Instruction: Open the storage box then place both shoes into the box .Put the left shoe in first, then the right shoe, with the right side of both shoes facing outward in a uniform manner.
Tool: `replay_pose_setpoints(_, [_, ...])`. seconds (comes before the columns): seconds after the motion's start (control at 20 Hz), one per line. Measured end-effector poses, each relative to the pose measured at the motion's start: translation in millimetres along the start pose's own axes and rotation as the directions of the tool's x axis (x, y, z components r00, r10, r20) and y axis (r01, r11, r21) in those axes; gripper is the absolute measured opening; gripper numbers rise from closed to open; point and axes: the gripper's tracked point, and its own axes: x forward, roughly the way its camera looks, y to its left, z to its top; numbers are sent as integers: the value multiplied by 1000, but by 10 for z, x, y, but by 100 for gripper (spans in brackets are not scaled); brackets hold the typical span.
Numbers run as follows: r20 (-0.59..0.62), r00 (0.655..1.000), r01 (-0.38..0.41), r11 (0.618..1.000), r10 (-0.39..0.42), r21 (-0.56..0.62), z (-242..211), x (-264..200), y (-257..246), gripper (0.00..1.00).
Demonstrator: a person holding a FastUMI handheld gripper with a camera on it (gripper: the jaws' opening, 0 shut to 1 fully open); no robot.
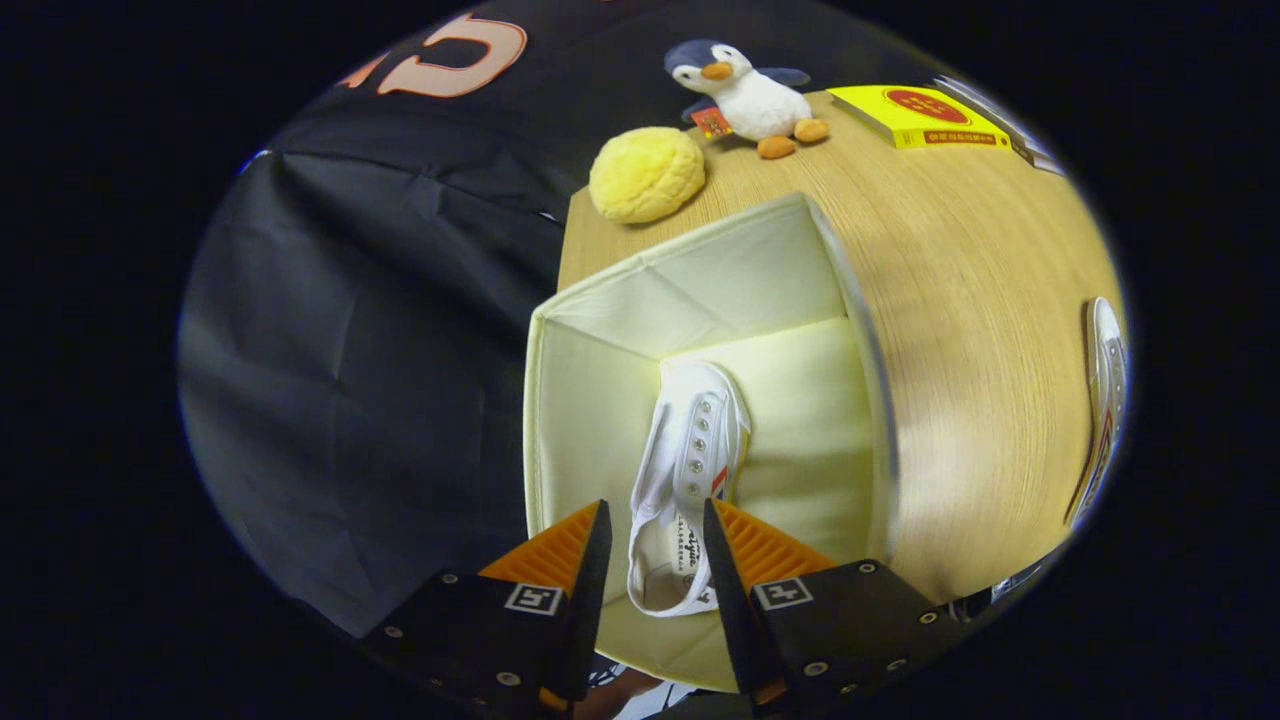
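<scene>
A cream fabric storage box (700, 270) stands open on the wooden table, and I look down into it. One white lace-up shoe (690, 440) lies inside on the box floor, toe pointing away from me. Its heel opening sits between the fingers of my gripper (655, 505). The fingers are spread; the right one touches the shoe's edge, while a thin gap shows beside the left one. The second white shoe (1102, 400) lies on the table well off to the right of the box.
Beyond the box on the wooden table (980, 300) sit a yellow round plush (647, 172), a penguin toy (745, 95) and a yellow book (920, 117). The table edge runs along the box's left side, with the black cloth wall past it.
</scene>
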Motion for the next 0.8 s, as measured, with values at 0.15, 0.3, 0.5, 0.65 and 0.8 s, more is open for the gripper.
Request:
replay_pose_setpoints(0.15, [105, 993, -42, 998, 47, -46, 216, -433, -100, 65])
replay_pose_setpoints(0.3, [201, 979, -21, 996, 39, -89, 411, -827, -400, 73])
replay_pose_setpoints(0.5, [294, 956, 60, 991, -23, -116, 514, -1206, -1015, 85])
replay_pose_setpoints(0.65, [342, 932, 175, 976, -121, -132, 473, -1451, -1529, 96])
replay_pose_setpoints(0.8, [368, 904, 279, 952, -216, -126, 406, -1618, -2129, 97])
